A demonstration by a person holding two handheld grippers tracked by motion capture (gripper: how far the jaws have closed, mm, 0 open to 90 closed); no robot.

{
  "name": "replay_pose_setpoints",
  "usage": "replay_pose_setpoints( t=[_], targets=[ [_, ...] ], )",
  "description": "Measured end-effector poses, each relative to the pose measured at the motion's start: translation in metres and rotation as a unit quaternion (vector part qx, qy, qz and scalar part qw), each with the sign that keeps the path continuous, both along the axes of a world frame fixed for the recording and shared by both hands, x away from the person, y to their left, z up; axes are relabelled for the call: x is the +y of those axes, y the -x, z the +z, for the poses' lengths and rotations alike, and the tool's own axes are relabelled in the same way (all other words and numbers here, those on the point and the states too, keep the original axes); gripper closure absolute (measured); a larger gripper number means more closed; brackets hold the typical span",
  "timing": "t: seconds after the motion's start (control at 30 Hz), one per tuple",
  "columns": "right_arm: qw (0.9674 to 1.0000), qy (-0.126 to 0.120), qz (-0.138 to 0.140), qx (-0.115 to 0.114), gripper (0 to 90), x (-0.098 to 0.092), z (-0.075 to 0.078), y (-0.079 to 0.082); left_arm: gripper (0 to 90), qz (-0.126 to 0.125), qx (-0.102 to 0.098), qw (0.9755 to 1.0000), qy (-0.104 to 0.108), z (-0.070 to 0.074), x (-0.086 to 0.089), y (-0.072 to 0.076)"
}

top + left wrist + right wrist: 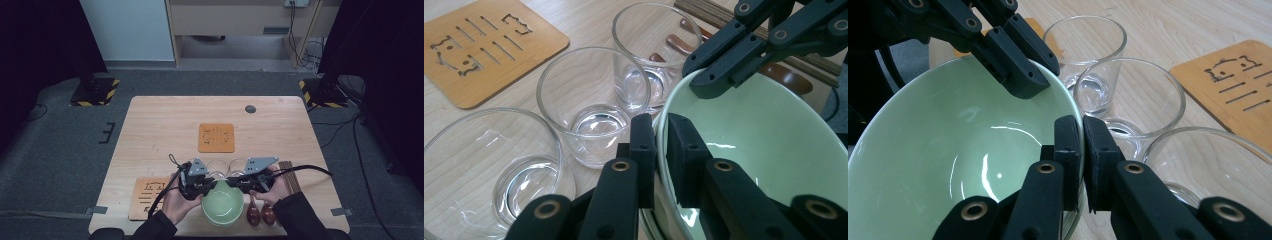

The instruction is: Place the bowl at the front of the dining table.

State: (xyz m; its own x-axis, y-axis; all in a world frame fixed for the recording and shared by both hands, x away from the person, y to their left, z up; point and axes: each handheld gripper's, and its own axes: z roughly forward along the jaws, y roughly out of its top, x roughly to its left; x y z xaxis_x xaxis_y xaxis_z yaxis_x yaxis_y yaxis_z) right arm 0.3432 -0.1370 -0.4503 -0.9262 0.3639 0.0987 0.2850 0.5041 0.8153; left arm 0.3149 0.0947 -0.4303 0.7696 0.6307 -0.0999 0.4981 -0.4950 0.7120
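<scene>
A pale green bowl (pixel 222 206) sits at the table's near edge between my two hands. My left gripper (pixel 209 187) is shut on the bowl's left rim; in the left gripper view its jaws (pixel 660 125) pinch the thin rim of the bowl (pixel 764 145). My right gripper (pixel 231 184) is shut on the opposite rim, and in the right gripper view it (pixel 1081 125) clamps the edge of the bowl (pixel 948 145). Each gripper view shows the other gripper biting the far rim.
Three clear glasses (pixel 594 105) (pixel 489 170) (pixel 656 55) stand close behind the bowl. One wooden coaster (pixel 216 137) lies mid-table, another (pixel 147 196) at the near left. Two brown spoons (pixel 261 213) and dark chopsticks (pixel 290 175) lie to the bowl's right.
</scene>
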Motion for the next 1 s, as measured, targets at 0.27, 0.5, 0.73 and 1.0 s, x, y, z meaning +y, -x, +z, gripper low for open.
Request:
replay_pose_setpoints(
  t=[0.27,0.5,0.73,1.0],
  targets=[
    [1.0000,0.001,0.001,-0.003,84.8,0.001,0.001,0.000,84.8,-0.008,-0.037,0.9986,-0.038,0.004,-0.005,0.008],
    [1.0000,0.008,0.001,0.001,75.7,0.000,-0.001,-0.001,85.2,-0.010,-0.063,0.9973,-0.037,0.004,-0.005,0.013],
    [1.0000,0.006,0.006,0.003,84.0,0.002,-0.002,-0.001,85.2,-0.007,-0.065,0.9975,-0.028,0.004,-0.004,0.014],
    [0.9995,0.019,0.014,-0.023,84.7,0.004,0.000,0.002,78.5,-0.003,-0.029,0.9995,0.013,0.001,0.004,0.008]
  ],
)
